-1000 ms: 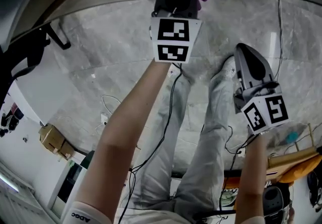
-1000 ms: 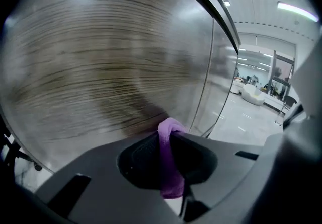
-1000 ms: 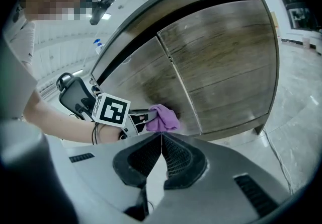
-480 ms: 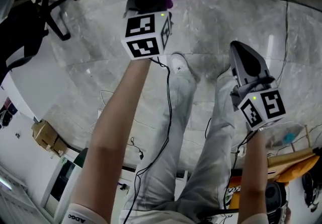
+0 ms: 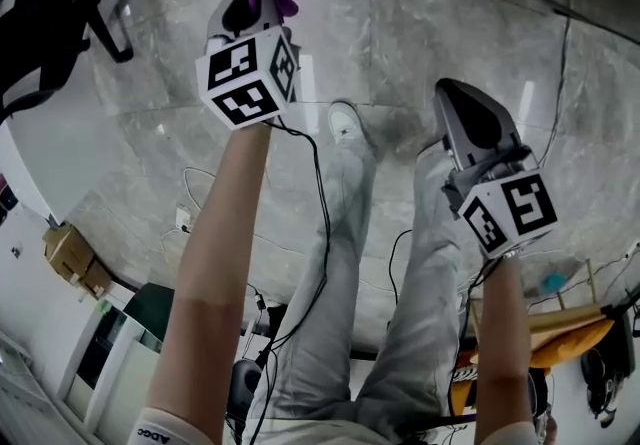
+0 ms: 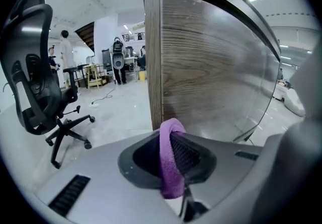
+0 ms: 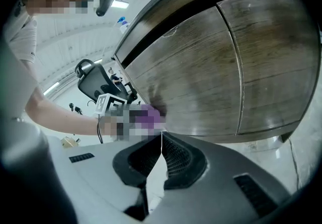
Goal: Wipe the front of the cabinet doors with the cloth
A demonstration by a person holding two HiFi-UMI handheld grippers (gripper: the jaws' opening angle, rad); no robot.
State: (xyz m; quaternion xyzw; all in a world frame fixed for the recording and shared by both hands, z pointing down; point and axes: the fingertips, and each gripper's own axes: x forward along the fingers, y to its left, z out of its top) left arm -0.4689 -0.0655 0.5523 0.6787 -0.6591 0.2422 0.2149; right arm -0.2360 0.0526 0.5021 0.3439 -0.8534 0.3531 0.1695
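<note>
Purple cloth (image 6: 170,167), clamped in the left claw (image 6: 172,135), sits at the left edge of a wood-grain cabinet door (image 6: 216,67), on its lower half. The wipe looks under way rather than finished: the cloth is at one margin, a second door (image 7: 274,52) stands to the right, and no streak shows which wood has been covered. The right claw (image 7: 161,142) hangs back from the cabinet, jaws together on nothing. A black office chair (image 6: 35,77) stands off to the left on the pale floor (image 5: 420,43). No brand is legible: the marker cubes (image 5: 245,83) bear only square patterns, and the lettering on the sleeve (image 5: 160,428) is too small to read
</note>
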